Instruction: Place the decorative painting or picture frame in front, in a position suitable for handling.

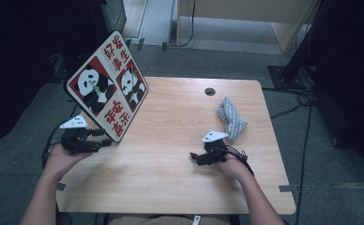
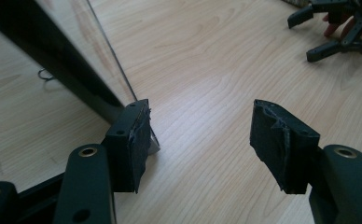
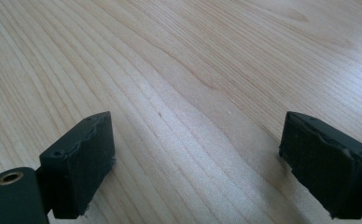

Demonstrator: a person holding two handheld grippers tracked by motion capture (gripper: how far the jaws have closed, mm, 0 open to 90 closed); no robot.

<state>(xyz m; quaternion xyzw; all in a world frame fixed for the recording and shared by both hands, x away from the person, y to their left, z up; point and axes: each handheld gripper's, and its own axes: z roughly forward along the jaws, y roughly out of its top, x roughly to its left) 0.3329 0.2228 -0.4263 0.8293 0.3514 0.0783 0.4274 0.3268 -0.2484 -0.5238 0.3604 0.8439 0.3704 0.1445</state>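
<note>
While poised at the left edge of the table [image 1: 170, 187], points the left gripper [image 1: 106, 138] at the lower corner of the panda board [image 1: 107, 86], jaws apart, clamping nothing. Shows that board tilted up on the corner, printed face upward, long edge running up and away to the back left. In the left gripper view, puts the board's dark edge [image 2: 76, 84] right against the inner side of one jaw, the other jaw well apart over bare wood. So sits off to one jaw, not centred in the gap [image 2: 207, 140]. Probably needs a sideways shift to bracket the edge before closing. Rests the right gripper [image 1: 195, 159] on the table right of centre, jaws wide and empty [image 3: 198, 163], well apart from the board, near a grey cloth bundle [image 1: 231, 118]. Makes the left hand by far the nearer.
</note>
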